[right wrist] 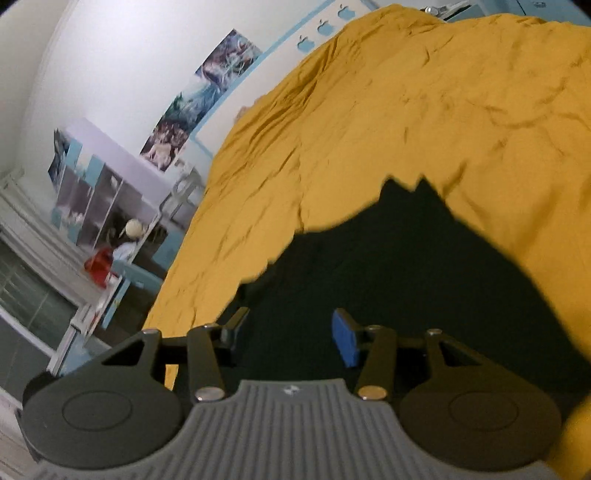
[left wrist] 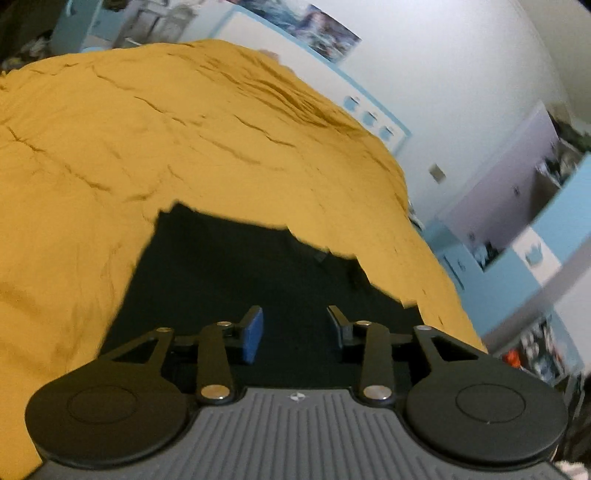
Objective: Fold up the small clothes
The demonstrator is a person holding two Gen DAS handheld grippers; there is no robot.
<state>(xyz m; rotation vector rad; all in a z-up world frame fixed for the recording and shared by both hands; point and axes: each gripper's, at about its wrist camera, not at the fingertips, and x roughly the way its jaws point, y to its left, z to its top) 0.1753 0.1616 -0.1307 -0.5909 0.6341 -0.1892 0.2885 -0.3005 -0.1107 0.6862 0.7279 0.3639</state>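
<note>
A dark, nearly black garment [left wrist: 251, 273] lies flat on a mustard-yellow bedspread [left wrist: 147, 129]. My left gripper [left wrist: 295, 325] hovers just over the garment's near part with its jaws apart and nothing between them. In the right wrist view the same dark garment [right wrist: 406, 266] spreads over the yellow bedspread [right wrist: 406, 110]. My right gripper [right wrist: 288, 328] is open above the garment's near left part, close to its edge, and holds nothing. One blue pad [right wrist: 345, 341] shows on its right finger.
The bed fills most of both views. A white wall with posters [left wrist: 325, 33] and a blue-trimmed shelf unit [left wrist: 546, 206] stand beyond the bed. The right wrist view shows shelves [right wrist: 96, 192], a red object [right wrist: 98, 264] and a window [right wrist: 29, 306] at the left.
</note>
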